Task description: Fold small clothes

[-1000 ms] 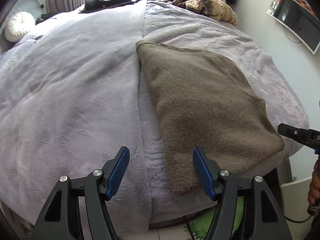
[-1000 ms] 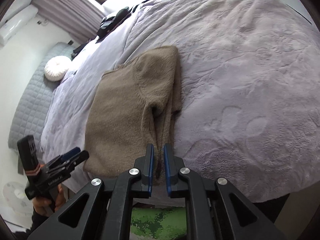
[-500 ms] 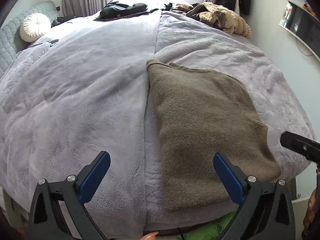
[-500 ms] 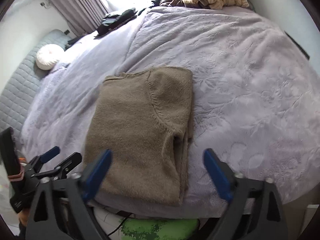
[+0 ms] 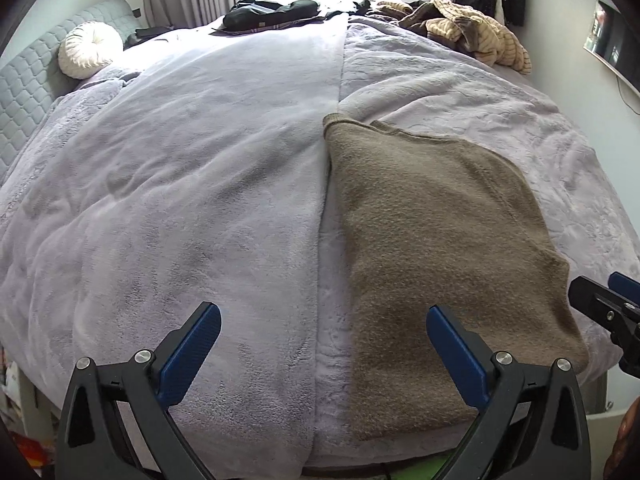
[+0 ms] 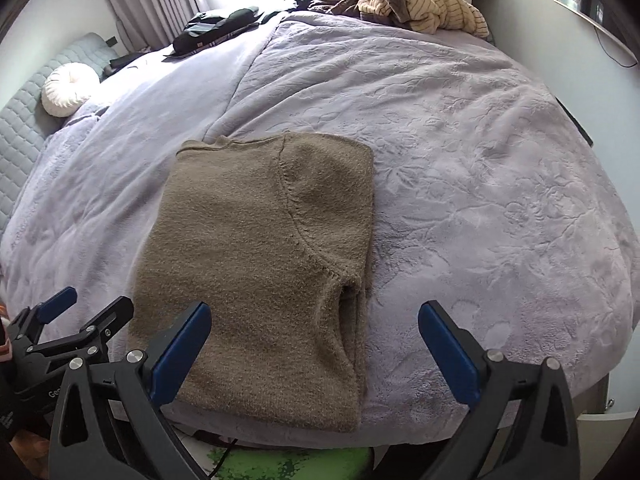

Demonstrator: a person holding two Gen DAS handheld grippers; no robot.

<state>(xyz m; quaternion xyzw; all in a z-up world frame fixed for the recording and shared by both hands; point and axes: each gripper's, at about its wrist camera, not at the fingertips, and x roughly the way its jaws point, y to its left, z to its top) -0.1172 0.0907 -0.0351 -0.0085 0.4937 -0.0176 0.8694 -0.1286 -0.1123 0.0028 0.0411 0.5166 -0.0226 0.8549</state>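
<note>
Two grippers — jaws wide, holding nothing | brown sweater (image 6: 260, 264) — folded, flat on bed (image 6: 460, 140)

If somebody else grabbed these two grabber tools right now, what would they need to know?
Left gripper: open, empty, above the bed's near edge.
Right gripper: open, empty, over the sweater's near end.
Brown sweater: flat on the purple blanket, sleeve folded in, lying as a long rectangle.
Left: probably fold it in half, then deal with the clothes pile at the far side.
</note>
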